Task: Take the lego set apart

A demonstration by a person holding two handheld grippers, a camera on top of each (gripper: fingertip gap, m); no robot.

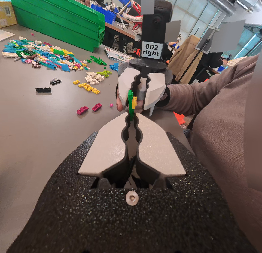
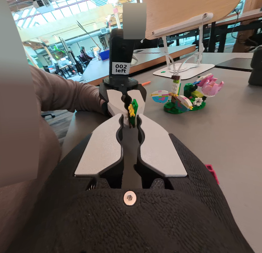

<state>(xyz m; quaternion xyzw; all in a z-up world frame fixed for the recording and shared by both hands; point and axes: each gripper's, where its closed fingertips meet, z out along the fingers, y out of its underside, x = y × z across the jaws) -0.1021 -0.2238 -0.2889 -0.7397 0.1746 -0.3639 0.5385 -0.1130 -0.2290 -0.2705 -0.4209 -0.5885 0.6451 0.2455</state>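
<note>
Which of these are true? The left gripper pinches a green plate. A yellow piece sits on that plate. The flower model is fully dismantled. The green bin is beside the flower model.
1. The left gripper pinches a green plate: true.
2. A yellow piece sits on that plate: true.
3. The flower model is fully dismantled: false; much remains assembled.
4. The green bin is beside the flower model: false; it stands behind the loose bricks.

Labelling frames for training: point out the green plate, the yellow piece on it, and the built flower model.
green plate [image 1: 130, 104], left wrist view, flat edge.
yellow piece [image 2: 131, 108], right wrist view, its middle.
flower model [image 2: 209, 85], right wrist view, pink bloom.
</note>
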